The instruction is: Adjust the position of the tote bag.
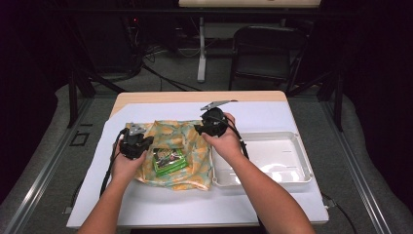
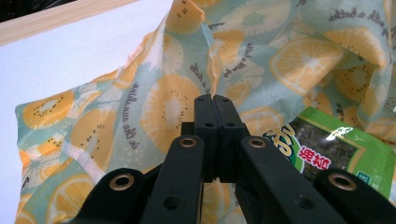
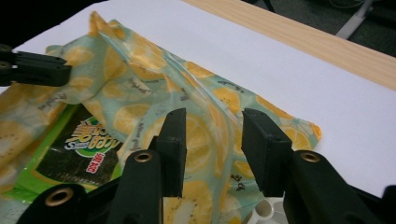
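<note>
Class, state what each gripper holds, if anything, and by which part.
Left gripper pinches a raised fold of the fruit-print cloth. Right gripper is open, holding nothing.

One lemon-print cloth [image 1: 195,146] lay on one white-covered table [image 1: 146,204]. One green snack packet [image 1: 169,161] rested on the cloth. One white tray [image 1: 302,165] sat beside it. Two grippers were present, a left gripper [image 1: 132,141] and a right gripper [image 1: 213,122]. One dark chair [image 1: 265,48] stood beyond.
</note>
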A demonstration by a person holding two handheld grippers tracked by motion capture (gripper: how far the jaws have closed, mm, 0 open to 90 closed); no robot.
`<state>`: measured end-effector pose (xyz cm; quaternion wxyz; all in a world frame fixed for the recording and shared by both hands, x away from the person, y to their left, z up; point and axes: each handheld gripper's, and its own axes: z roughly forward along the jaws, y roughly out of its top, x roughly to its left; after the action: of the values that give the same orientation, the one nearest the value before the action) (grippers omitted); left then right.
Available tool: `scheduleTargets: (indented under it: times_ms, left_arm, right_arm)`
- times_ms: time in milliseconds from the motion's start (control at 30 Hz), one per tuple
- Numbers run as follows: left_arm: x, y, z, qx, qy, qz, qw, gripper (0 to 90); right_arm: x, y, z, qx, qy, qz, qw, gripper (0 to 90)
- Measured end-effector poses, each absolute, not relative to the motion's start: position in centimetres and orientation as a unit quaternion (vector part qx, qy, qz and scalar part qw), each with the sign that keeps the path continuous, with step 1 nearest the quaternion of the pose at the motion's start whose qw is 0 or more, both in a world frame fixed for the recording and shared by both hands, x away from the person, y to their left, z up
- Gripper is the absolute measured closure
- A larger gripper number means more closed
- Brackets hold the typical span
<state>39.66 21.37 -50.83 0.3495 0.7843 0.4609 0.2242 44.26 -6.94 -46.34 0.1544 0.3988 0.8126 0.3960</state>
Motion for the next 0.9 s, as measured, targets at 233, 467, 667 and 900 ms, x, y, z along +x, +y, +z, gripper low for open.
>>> scheduleTargets:
  times_ms: [233, 467, 667, 900]
  left_arm:
    - [40.0, 21.4, -51.0, 0.782, 0.464, 0.221, 0.353, 90.0]
    - [40.1, 21.6, -51.1, 0.779, 0.469, 0.220, 0.353, 89.1]
    - [40.1, 21.6, -51.1, 0.779, 0.470, 0.220, 0.353, 87.2]
    - [40.0, 21.5, -51.0, 0.779, 0.465, 0.220, 0.358, 82.8]
  right_arm:
    - [43.1, -6.5, -45.1, 0.379, 0.814, 0.410, 0.159, 60.6]
    - [42.1, -5.2, -44.9, 0.354, 0.824, 0.413, 0.157, 60.4]
    - [41.9, -3.9, -45.5, 0.339, 0.837, 0.400, 0.156, 59.4]
    - [41.9, -2.6, -46.6, 0.330, 0.849, 0.378, 0.166, 61.6]
